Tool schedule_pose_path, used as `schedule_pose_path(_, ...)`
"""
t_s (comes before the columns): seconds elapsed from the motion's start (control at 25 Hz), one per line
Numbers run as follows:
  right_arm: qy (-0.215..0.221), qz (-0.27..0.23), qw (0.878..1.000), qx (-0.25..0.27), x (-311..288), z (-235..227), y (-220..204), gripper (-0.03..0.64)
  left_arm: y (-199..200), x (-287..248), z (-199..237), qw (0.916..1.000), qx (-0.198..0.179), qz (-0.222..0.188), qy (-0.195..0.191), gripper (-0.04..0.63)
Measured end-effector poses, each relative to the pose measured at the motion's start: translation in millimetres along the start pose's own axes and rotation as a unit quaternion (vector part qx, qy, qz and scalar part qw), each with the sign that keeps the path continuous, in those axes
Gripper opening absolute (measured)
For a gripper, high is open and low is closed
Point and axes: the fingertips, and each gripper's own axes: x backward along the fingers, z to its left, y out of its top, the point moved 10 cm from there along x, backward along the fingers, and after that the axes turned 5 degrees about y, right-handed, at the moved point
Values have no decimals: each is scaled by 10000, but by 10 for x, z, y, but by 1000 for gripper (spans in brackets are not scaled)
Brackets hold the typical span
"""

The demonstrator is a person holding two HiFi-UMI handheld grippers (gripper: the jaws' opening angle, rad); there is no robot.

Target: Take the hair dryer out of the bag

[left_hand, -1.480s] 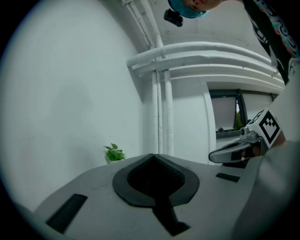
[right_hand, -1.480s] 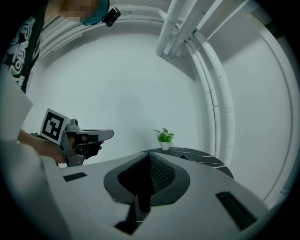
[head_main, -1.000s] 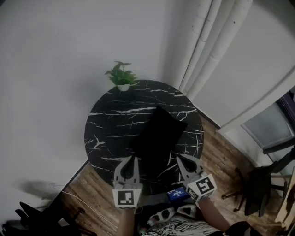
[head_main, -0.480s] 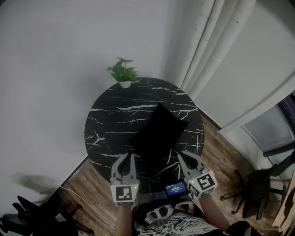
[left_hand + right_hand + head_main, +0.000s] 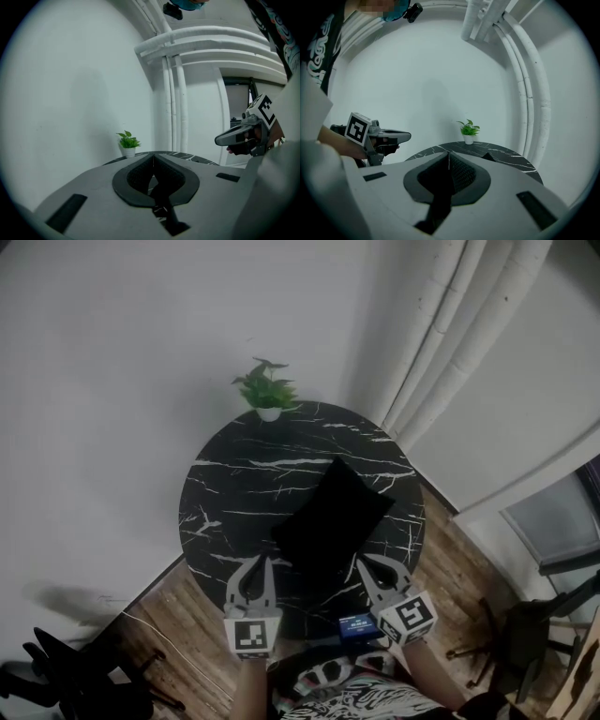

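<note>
Head view: flat black fabric bag (image 5: 333, 521) lying on a round black marble-patterned table (image 5: 208, 521), just ahead of and between the left gripper (image 5: 258, 568) and the right gripper (image 5: 373, 570). Its uniform darkness hides any opening and whatever it contains. Left gripper view: jaws clenched on nothing, their bulk covering the bag. Right gripper view: jaws likewise pressed together and empty. Only a dark bag corner shows beyond them, slightly to the right.
</note>
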Motion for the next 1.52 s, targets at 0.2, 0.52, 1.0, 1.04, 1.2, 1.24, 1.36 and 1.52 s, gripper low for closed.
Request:
schedule_pose_path(0.2, 9, 121, 9999, -40, -80, -116, -86, 20, -103, -110, -63, 9997, -67, 185, -143, 12)
schedule_pose_path(0.52, 47, 415, 9990, -173, -220, -240, -220, 20, -368, -226, -25, 9980, 110, 571, -254, 12)
schedule_pose_path(1.0, 478, 790, 9950, -390, -514, -377, -350, 20, -935, -482, -111, 9863, -290, 1536, -525, 14)
schedule_pose_path(1.04, 538, 830, 9944, -361, -545, -370, -355, 20, -964, -498, -108, 9853, -221, 1602, -552, 14)
schedule_pose_path(1.2, 706, 988, 9920, -334, -676, -354, -401, 20, -1091, -569, -121, 9812, -77, 1816, -653, 26)
schedule_pose_path(1.24, 741, 1031, 9913, -344, -713, -354, -418, 20, -1124, -594, -130, 9798, -87, 1876, -679, 32)
schedule_pose_path(1.36, 870, 1143, 9889, -375, -808, -327, -480, 20, -1248, -637, -164, 9746, -138, 2112, -726, 44)
schedule_pose_path(1.52, 1036, 1309, 9856, -263, -915, -281, -537, 20, -1368, -676, -161, 9694, -36, 2331, -766, 51)
